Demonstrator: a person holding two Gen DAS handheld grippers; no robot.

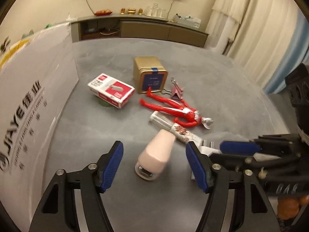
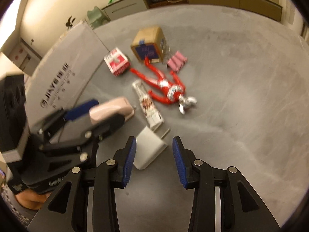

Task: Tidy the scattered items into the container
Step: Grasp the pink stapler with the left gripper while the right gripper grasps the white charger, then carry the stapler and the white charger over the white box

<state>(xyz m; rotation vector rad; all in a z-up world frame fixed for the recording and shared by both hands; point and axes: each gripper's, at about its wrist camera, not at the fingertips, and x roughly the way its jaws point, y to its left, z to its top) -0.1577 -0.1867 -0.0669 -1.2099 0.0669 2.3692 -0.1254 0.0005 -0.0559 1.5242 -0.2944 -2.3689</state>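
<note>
My left gripper [image 1: 155,166] is open low over the grey table, and a pale pink stapler [image 1: 156,158] lies between its blue fingers without touching them. My right gripper [image 2: 154,161] is open too. A white plug adapter [image 2: 149,150] rests on the table between its fingertips, closer to the left one. The white container box [image 1: 29,96] printed with JIAYE stands along the left edge, seen as container box [image 2: 63,67] from the right wrist. The two grippers sit side by side; a right pad [image 1: 239,147] shows beside the adapter [image 1: 208,148]. The stapler [image 2: 112,110] is blurred.
Farther out lie a printed tube [image 1: 173,129], a red toy figure [image 1: 179,112], a pink binder clip [image 1: 176,92], a gold tin [image 1: 149,75] and a red-and-white staple box [image 1: 111,90] on something green. Cabinets stand beyond the table; curtains hang at right.
</note>
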